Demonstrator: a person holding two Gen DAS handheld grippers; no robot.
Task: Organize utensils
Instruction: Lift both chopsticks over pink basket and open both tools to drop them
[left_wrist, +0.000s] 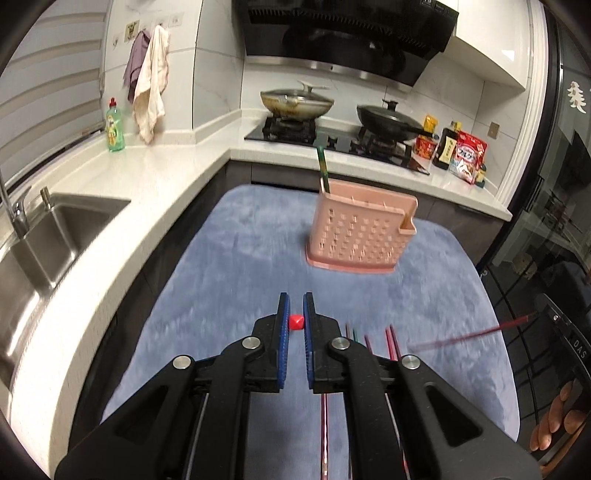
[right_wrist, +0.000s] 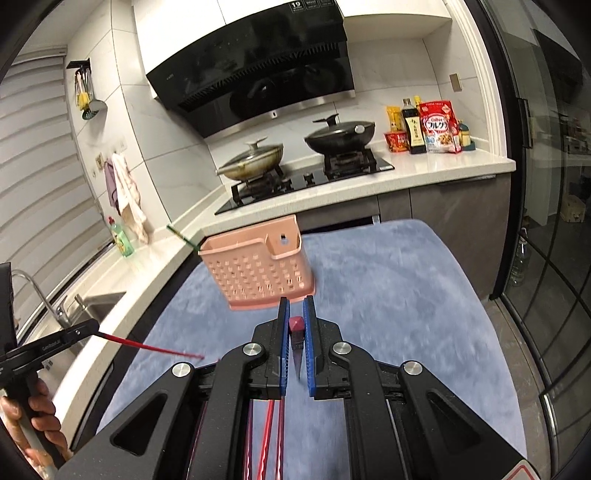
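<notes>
Left gripper (left_wrist: 295, 314) pinches a red chopstick end-on, red tip (left_wrist: 296, 322) showing between the blue pads. Right gripper (right_wrist: 295, 317) pinches a dark-red chopstick (right_wrist: 296, 325) the same way. Pink perforated utensil basket (left_wrist: 360, 236) stands upright on the blue mat (left_wrist: 240, 258), ahead of both grippers, with one green chopstick (left_wrist: 322, 166) in its left end. More chopsticks (left_wrist: 391, 341) lie on the mat beside the left gripper

Surface: a blue plush-covered table (left_wrist: 229, 258) is carrying everything.
Standing on it: a pink perforated utensil holder (left_wrist: 360, 232).
Lying on it: several chopsticks (left_wrist: 391, 343).
</notes>
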